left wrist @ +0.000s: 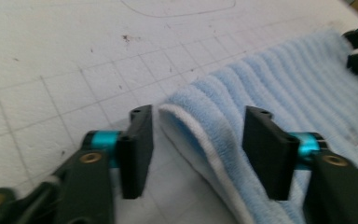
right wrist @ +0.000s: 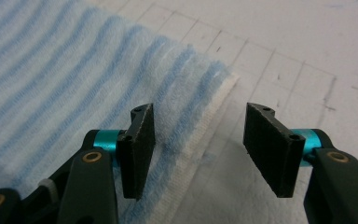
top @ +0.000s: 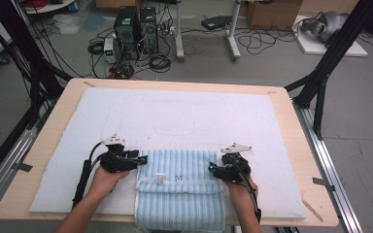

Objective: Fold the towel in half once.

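Near the front edge of the tabletop (top: pixel 48 145), a blue-and-white striped towel (top: pixel 179 170) lies folded on the white gridded mat (top: pixel 184 116), its lower part hanging over that front edge. The left gripper (top: pixel 143 159) sits at the towel's left far corner and the right gripper (top: pixel 212 168) at its right far corner, both pointing inward.

Seen from the left gripper view, the jaws stand apart with the towel's white-hemmed corner (left wrist: pixel 191 126) between them, the pads not pressing on it. From the right gripper view, the jaws are likewise released, straddling the hemmed edge (right wrist: pixel 205 126); the left pad hangs over the stripes, the right over bare mat.

The step in hand looks like taking both far corners for another fold. To do it well, each gripper should slide deeper so the pads bite past the hem, catching every layer of the fold rather than the top one alone. Closing both together at matching depth should keep the edge straight when lifted; a shallow pinch may slip off the thick terry.
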`<state>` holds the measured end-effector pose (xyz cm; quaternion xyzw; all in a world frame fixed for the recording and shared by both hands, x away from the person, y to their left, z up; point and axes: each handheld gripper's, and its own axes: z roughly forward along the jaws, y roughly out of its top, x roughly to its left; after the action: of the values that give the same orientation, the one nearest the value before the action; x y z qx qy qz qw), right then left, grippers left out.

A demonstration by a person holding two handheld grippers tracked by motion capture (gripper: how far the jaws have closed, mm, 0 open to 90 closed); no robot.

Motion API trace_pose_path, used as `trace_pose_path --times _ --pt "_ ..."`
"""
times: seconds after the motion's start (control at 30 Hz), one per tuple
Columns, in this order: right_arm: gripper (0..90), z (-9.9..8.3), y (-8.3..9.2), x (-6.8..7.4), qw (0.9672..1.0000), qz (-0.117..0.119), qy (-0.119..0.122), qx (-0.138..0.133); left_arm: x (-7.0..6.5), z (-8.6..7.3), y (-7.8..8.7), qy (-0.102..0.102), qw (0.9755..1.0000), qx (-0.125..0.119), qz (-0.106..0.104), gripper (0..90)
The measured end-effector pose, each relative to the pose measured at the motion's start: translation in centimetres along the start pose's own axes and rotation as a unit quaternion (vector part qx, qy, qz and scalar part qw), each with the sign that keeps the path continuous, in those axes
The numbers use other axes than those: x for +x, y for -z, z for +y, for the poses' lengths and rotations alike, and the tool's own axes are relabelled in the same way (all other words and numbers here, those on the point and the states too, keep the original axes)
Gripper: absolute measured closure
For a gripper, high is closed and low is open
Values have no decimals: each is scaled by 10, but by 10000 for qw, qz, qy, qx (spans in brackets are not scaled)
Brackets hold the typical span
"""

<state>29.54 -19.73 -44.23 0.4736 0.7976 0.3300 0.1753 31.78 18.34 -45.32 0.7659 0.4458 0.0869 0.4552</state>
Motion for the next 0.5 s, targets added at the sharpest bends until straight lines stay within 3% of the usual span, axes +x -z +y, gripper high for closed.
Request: trace_pose_path --times 0.03,0.07,0.13,0.2,0.27,0.4,0.5 --pt "438 0 0 0 10000 -3 -45 -30 0 0 1 8 10000 67 37 657" --pt "449 -1 0 -1 10000 12 -70 -37 1 0 0 144 9998 124 -62 782" --pt "492 -2 1 0 9992 -24 -388 -75 1 0 0 283 9993 192 -168 856" --pt "601 -2 2 -1 9988 -47 -488 -39 3 1 -1 337 9989 224 -235 866" --pt "801 0 3 -3 9984 211 -520 -3 7 3 -2 461 9983 184 -308 868" --pt "842 3 0 -3 9985 300 -465 -8 14 9 -5 670 9971 95 -338 870" --pt "843 8 -4 -8 9979 319 -569 -46 15 21 -7 448 9983 99 -349 870"
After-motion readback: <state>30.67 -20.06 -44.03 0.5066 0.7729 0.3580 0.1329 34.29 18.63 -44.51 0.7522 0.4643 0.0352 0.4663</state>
